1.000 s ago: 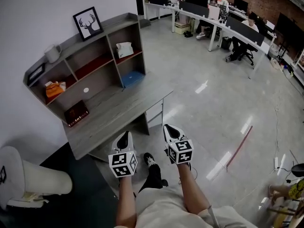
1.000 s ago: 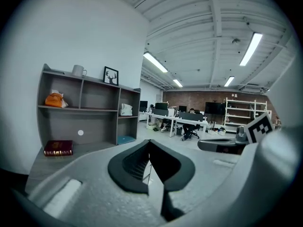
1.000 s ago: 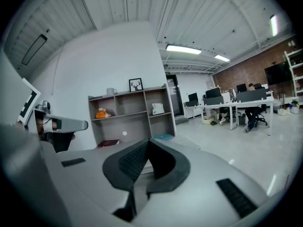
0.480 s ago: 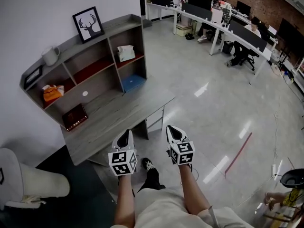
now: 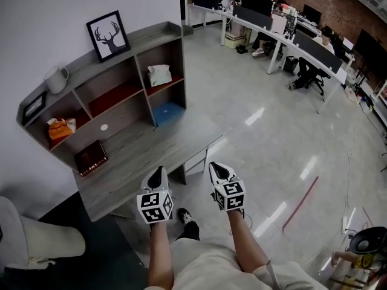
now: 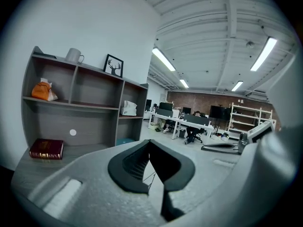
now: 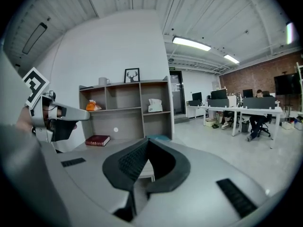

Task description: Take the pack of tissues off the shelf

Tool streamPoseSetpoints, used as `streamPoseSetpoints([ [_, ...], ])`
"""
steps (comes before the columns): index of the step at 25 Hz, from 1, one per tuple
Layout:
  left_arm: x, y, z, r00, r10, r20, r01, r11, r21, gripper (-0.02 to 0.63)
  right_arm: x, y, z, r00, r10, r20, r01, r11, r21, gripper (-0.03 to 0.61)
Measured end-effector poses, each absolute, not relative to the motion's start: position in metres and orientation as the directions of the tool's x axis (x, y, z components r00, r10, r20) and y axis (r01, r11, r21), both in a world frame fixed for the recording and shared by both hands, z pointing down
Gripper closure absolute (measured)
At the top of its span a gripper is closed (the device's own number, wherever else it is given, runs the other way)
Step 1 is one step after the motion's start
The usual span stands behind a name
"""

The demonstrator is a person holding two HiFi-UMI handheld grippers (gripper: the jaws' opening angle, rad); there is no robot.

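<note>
While both tools hang short of the desk, look at the jaws: the left gripper (image 6: 149,144) is clenched tip to tip with nothing in it, and the right gripper (image 7: 147,144) is pinched together, empty too. From the head view they sit side by side, just off the near edge of the grey desk (image 5: 158,151), well apart from the shelf unit (image 5: 143,41) on its back.

Now the target, and there are two candidates. A white tissue box (image 5: 159,75) stands in the right-hand middle compartment with a sheet poking up. An orange soft pack (image 5: 60,127) with a white tuft on top slumps in the left compartment. Which one is meant I cannot tell.

Either should be light, I'd judge. The orange one looks squashy, with a slick wrapper that may slide under the pads, so a firm pinch across its body, below the tuft, seems best. The white box looks stiffer but thin-walled. Take it across its short sides, never by the loose sheet, which would just pull free.

A red book (image 5: 91,157) lies on the desk below, clear of both.
</note>
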State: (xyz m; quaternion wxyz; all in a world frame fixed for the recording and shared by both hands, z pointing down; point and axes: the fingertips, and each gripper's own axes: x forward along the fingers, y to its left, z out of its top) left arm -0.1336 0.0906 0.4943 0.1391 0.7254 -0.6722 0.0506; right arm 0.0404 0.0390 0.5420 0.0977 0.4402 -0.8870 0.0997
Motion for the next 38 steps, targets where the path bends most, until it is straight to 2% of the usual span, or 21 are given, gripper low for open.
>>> streamPoseSetpoints([
  [20,-0.157,-0.018,0.490,0.239,-0.931,0.277,-0.967,-0.203,0.151,0.606,-0.029,-0.067,0.514,-0.662,-0.720,0.208,-0.750,0.638,-0.175,0.563],
  [25,-0.159,-0.038,0.498,0.285,-0.919,0.274,-0.953,-0.241,0.182,0.606,-0.044,-0.085,0.519,-0.686,-0.706,0.180,-0.720,0.622,-0.306,0.563],
  [30,-0.158,-0.060,0.490,0.329,-0.909,0.257,-0.940,-0.288,0.183,0.606,-0.054,-0.104,0.519,-0.699,-0.690,0.189,-0.708,0.630,-0.319,0.563],
  [34,-0.159,-0.076,0.492,0.354,-0.903,0.245,-0.931,-0.313,0.190,0.606,-0.057,-0.120,0.521,-0.711,-0.685,0.156,-0.673,0.601,-0.430,0.563],
  [38,-0.166,-0.093,0.497,0.359,-0.898,0.255,-0.930,-0.321,0.178,0.606,-0.062,-0.142,0.524,-0.707,-0.687,0.167,-0.678,0.592,-0.436,0.563],
])
